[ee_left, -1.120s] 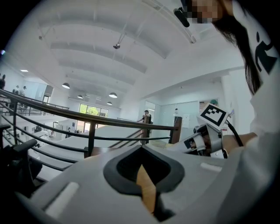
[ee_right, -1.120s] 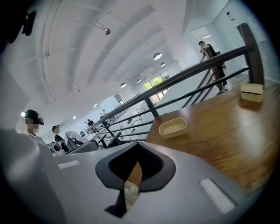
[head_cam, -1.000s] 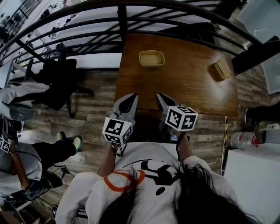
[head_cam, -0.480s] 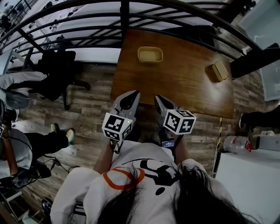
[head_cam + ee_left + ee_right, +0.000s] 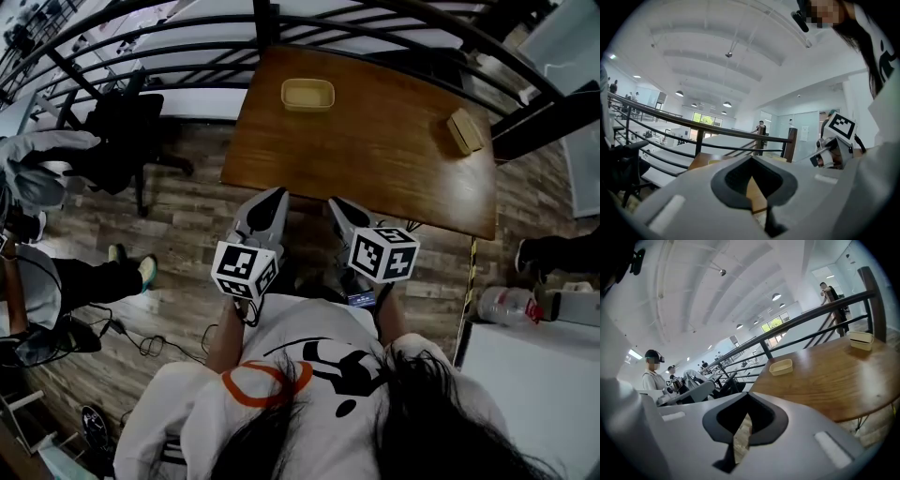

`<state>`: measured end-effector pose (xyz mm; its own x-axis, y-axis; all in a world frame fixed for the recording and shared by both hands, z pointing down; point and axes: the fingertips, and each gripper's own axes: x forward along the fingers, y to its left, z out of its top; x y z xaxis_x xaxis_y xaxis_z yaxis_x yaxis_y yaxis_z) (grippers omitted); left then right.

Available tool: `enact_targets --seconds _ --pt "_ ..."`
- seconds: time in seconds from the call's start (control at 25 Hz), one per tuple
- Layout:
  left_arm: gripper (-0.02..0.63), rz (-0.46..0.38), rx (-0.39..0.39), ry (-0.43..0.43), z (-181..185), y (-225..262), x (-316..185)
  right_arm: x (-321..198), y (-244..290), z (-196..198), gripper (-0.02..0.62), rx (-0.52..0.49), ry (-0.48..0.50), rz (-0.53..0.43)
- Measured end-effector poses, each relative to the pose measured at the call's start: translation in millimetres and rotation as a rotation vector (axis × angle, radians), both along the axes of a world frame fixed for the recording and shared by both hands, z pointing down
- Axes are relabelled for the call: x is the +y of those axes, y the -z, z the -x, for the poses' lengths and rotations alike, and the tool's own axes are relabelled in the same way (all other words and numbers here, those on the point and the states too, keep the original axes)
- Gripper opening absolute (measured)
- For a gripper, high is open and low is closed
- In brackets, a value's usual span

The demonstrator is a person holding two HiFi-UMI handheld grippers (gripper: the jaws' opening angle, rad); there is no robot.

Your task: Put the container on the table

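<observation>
At the counter's far edge, toward its far left corner, the container sits flat and upright, a shallow tan tray with nothing visible in it. Over the last second the counter has drifted up and turned slightly in the head view, and both grippers, which overlapped its near edge, now hang just off that edge above the plank floor. That reads as the person drawing back a little rather than reaching in, and with the container already resting on the wood, the placing looks done. The left gripper has its fingers pressed together with nothing between them, and the right gripper is clenched and empty too. Both point toward the counter, yet the container lies well apart from either, across the full depth of the top. A tan box lies near the far right corner, untouched
</observation>
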<state>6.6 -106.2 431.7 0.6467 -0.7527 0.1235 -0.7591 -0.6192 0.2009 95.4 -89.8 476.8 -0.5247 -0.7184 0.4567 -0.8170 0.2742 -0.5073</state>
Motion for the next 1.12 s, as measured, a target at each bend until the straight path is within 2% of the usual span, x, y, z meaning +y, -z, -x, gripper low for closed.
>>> enact_targets --seconds 0.52,1.12 --pt "0.003 -0.002 -0.014 0.020 -27 -4 78 64 1 -7 0.021 -0.008 0.084 -0.032" --pt "0.003 -0.022 -0.037 -0.004 -31 -1 97 82 4 -4 0.021 0.008 0.097 -0.062"
